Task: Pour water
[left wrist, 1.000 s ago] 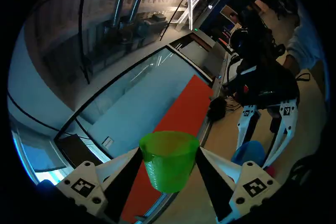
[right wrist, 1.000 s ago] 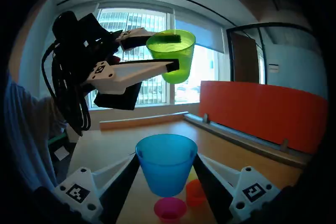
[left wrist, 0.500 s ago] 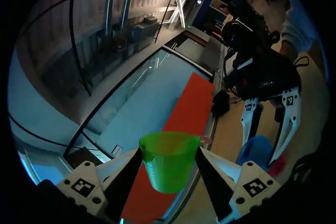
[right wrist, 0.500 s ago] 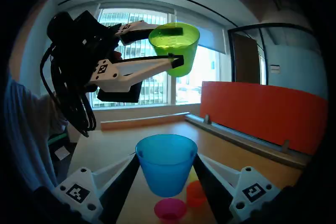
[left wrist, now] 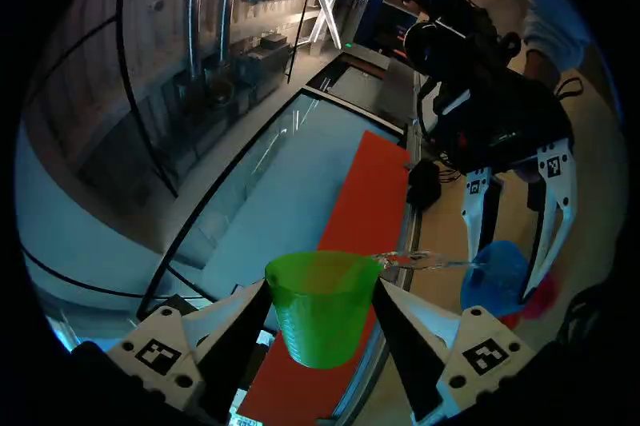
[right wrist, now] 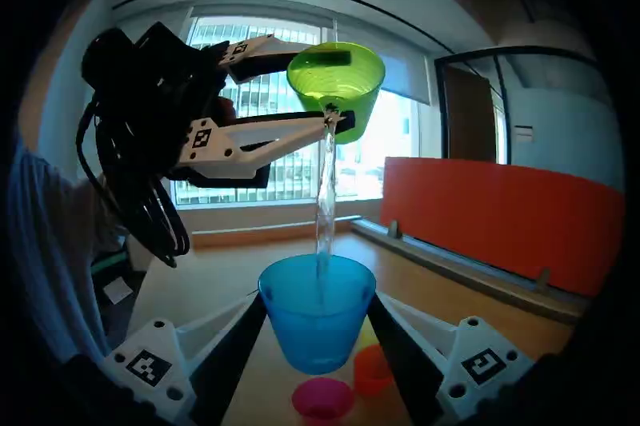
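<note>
**Right gripper view: water going from the green cup into the blue one**

Right gripper view first. The left gripper (right wrist: 340, 90) is up high against the window (right wrist: 256, 162), jaws clamped on a green cup (right wrist: 336, 78) that's tipped over, mouth toward the camera. A thin stream of water (right wrist: 325, 194) runs off its lower lip and falls straight into the blue cup (right wrist: 318, 322). The right gripper (right wrist: 318, 302) has that blue cup upright, one finger pressed on each side, jaws set about cup-wide.

Below the blue cup, a pink cup (right wrist: 322, 400) and an orange cup (right wrist: 373, 368) sit close together on the wooden tabletop (right wrist: 224, 274). An orange partition (right wrist: 496, 210) runs along the tabletop's edge on the right of that view.

Left gripper view is rolled way over, so the room looks sideways. Green cup is dead centre between the fingers, and the stream leaves its rim toward the blue cup held farther off.
</note>
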Demonstrator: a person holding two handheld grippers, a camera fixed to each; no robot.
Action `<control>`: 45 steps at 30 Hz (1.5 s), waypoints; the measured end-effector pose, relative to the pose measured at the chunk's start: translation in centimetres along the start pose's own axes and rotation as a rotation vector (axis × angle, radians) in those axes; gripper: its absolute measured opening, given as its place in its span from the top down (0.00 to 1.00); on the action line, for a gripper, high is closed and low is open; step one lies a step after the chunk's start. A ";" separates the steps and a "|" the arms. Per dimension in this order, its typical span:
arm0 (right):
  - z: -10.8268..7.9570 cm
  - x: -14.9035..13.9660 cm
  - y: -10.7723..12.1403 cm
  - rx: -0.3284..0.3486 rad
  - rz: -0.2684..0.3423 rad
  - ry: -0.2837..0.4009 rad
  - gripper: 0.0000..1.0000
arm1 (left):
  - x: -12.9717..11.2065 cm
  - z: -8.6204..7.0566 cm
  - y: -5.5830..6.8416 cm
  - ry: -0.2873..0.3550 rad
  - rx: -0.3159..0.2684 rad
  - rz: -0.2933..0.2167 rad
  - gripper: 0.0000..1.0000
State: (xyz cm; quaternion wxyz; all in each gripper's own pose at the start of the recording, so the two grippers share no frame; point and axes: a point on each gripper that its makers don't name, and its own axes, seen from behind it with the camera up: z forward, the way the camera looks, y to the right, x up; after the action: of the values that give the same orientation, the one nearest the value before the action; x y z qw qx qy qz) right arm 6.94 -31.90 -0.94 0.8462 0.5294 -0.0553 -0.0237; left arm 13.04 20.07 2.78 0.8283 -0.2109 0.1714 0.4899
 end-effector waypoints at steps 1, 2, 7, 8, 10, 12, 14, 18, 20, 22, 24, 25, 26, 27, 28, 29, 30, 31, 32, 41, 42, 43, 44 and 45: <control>0.0 0.1 0.1 -0.001 0.001 0.001 0.10 | 0.0 0.0 0.0 -0.001 0.000 0.005 0.14; 0.0 0.1 0.1 -0.001 0.002 0.002 0.10 | 0.0 0.0 -0.1 -0.001 0.001 0.011 0.14; -0.2 0.3 0.3 -0.004 0.000 0.007 0.10 | 0.0 0.0 -0.2 -0.003 0.008 0.039 0.14; -0.2 0.3 0.3 -0.004 0.000 0.008 0.10 | 0.0 -0.1 -0.3 -0.003 0.010 0.046 0.14; -0.2 0.4 0.3 -0.004 -0.001 0.009 0.10 | 0.0 -0.1 -0.3 -0.003 0.013 0.058 0.14; -0.2 0.4 0.3 -0.004 -0.002 0.010 0.10 | 0.1 -0.2 -0.3 -0.003 0.016 0.069 0.14; -0.2 0.4 0.4 -0.005 -0.002 0.010 0.10 | 0.3 -0.2 -0.4 -0.002 0.017 0.080 0.14; -0.2 0.5 0.4 -0.007 -0.005 0.009 0.10 | 0.8 -0.4 -0.7 0.003 0.025 0.103 0.14; -0.2 0.5 0.5 -0.009 -0.006 0.011 0.10 | 1.0 -0.5 -0.9 0.004 0.030 0.116 0.14; -0.2 0.6 0.5 -0.010 -0.006 0.012 0.10 | 1.1 -0.5 -1.1 0.005 0.033 0.128 0.14; -0.3 0.6 0.5 -0.010 -0.005 0.014 0.10 | 1.2 -0.5 -1.2 0.005 0.034 0.141 0.14; -0.3 0.6 0.6 -0.011 -0.006 0.014 0.11 | 1.3 -0.5 -1.3 0.005 0.034 0.149 0.14; -0.3 0.6 0.6 -0.012 -0.007 0.015 0.10 | 1.3 -0.6 -1.3 0.006 0.035 0.157 0.14; -0.3 0.6 0.6 -0.013 -0.008 0.015 0.10 | 1.4 -0.6 -1.4 0.006 0.036 0.164 0.14; -0.3 0.6 0.6 -0.013 -0.009 0.015 0.10 | 1.4 -0.5 -1.4 0.005 0.036 0.172 0.14; -0.3 0.7 0.6 -0.013 -0.009 0.015 0.11 | 1.4 -0.5 -1.5 0.004 0.037 0.180 0.14; -0.3 0.7 0.6 -0.014 -0.009 0.015 0.11 | 1.4 -0.5 -1.5 0.003 0.037 0.187 0.14; -0.4 0.7 0.7 -0.015 -0.010 0.016 0.10 | 1.4 -0.5 -1.5 0.002 0.037 0.193 0.14; -0.4 0.7 0.7 -0.016 -0.011 0.017 0.10 | 1.4 -0.5 -1.5 0.001 0.037 0.199 0.14; -0.5 0.8 0.9 -0.021 -0.014 0.018 0.11 | 1.4 -0.5 -1.4 -0.002 0.034 0.247 0.14; -0.5 0.8 0.9 -0.022 -0.014 0.019 0.11 | 1.5 -0.5 -1.4 -0.002 0.034 0.253 0.14; -0.5 0.9 0.9 -0.022 -0.014 0.019 0.11 | 1.5 -0.5 -1.4 -0.002 0.033 0.259 0.14; -0.5 0.9 1.0 -0.022 -0.014 0.020 0.11 | 1.5 -0.5 -1.4 -0.002 0.032 0.265 0.14; -0.5 0.9 1.0 -0.022 -0.014 0.020 0.11 | 1.5 -0.5 -1.4 -0.003 0.032 0.271 0.14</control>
State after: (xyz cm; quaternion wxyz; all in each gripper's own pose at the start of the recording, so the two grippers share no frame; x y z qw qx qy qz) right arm 7.91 -31.16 -0.21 0.8524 0.5205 -0.0427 -0.0250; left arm 14.90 20.34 1.90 0.7579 -0.1719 0.2049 0.5950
